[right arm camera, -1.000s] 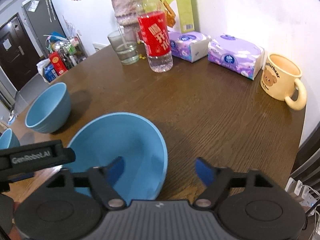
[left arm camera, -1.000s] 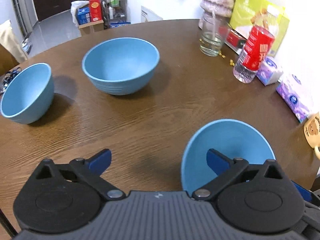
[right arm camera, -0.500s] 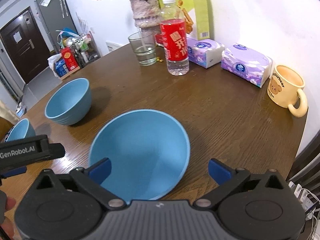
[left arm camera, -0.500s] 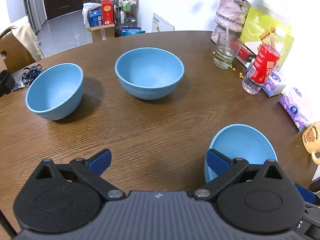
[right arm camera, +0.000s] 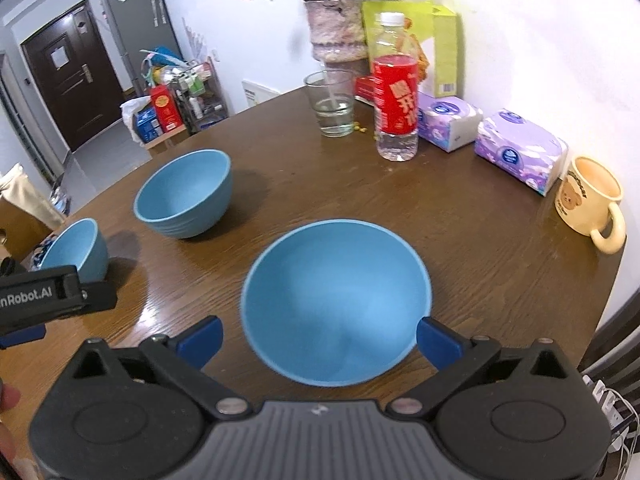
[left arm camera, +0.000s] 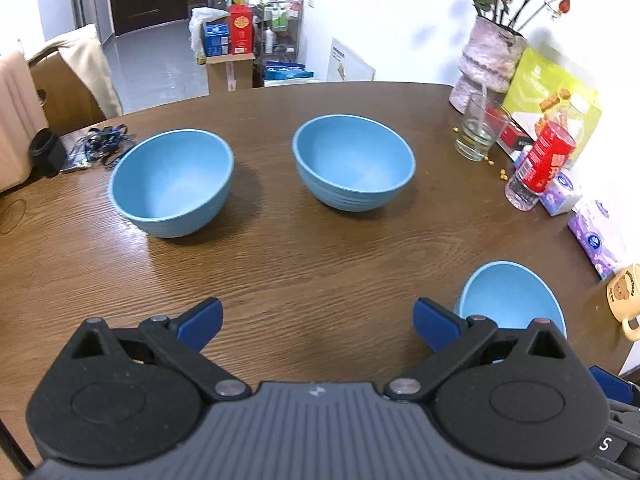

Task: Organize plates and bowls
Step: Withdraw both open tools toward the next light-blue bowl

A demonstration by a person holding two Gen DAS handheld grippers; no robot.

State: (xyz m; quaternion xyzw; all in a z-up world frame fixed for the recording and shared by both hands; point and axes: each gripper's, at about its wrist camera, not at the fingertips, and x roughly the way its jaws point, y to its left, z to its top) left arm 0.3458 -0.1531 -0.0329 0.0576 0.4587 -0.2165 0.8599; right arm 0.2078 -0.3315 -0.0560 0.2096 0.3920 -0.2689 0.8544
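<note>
Round wooden bench point(left arm camera: 320, 264), dark brown grain. Three blue bowls on it, all upright, all well apart.

Near bowl point(right arm camera: 336, 304): sits at the near right of the bench. In the right wrist view it lies just ahead of the right gripper point(right arm camera: 320, 338), between the lines of the two blue fingers point(right arm camera: 434, 340) but not touched by either. Those jaws have just been opening and now stand released, wide, holding nothing. The same bowl shows partly behind the right finger of the left gripper in the left wrist view.

Middle bowl point(left arm camera: 354, 162): far centre, ribbed lower wall, empty.

Left bowl point(left arm camera: 172, 182): far left, empty, beside the middle bowl with a clear gap of bare wood between them.

Left gripper point(left arm camera: 318, 318): fingers point(left arm camera: 200, 320) spread, released, only bare bench between them. Its black body shows at the left edge of the right wrist view.

Along the far right edge, by the wall: vase point(right arm camera: 338, 32) with dried flowers, glass point(right arm camera: 332, 104) with some water, bottle point(right arm camera: 396, 88) with red label, green box point(right arm camera: 436, 48), two purple tissue packs point(right arm camera: 520, 150), yellow bear mug point(right arm camera: 590, 198) nearest. A few small yellow bits lie by the glass.

Far left of the bench: tangle of blue cord point(left arm camera: 104, 144).
</note>
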